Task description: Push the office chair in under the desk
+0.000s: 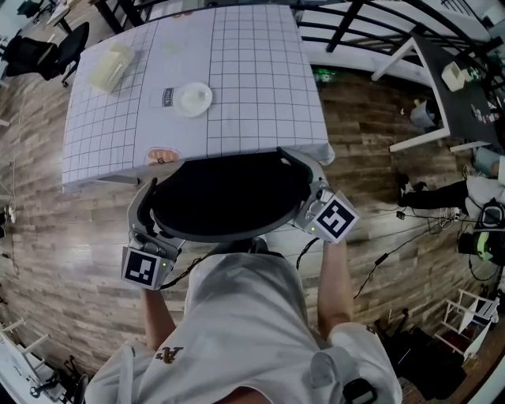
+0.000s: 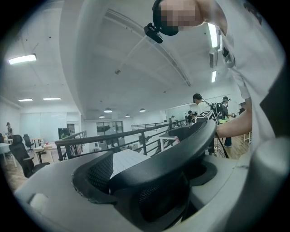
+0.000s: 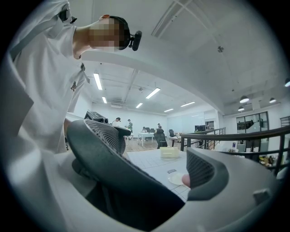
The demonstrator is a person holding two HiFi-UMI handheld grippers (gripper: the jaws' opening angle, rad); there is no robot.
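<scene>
The office chair's black mesh backrest (image 1: 229, 193) stands right at the near edge of the desk (image 1: 252, 102), which wears a white grid-lined cloth; the seat is hidden below it. My left gripper (image 1: 150, 207) straddles the backrest's left rim and my right gripper (image 1: 309, 177) straddles its right rim. In the left gripper view the backrest rim (image 2: 181, 149) crosses between the jaws, with a gap beside the left pad (image 2: 97, 174). The right gripper view shows the rim (image 3: 104, 154) against one jaw, and a gap before the other pad (image 3: 208, 174). Both grippers are open.
On the desk lie a white plate (image 1: 192, 99), a pale yellow box (image 1: 110, 67) and a small card (image 1: 172, 96). Another desk (image 1: 465, 95) stands at the right, with cables (image 1: 394, 213) on the wooden floor. A black chair (image 1: 55, 51) sits far left, a railing (image 1: 371, 24) beyond.
</scene>
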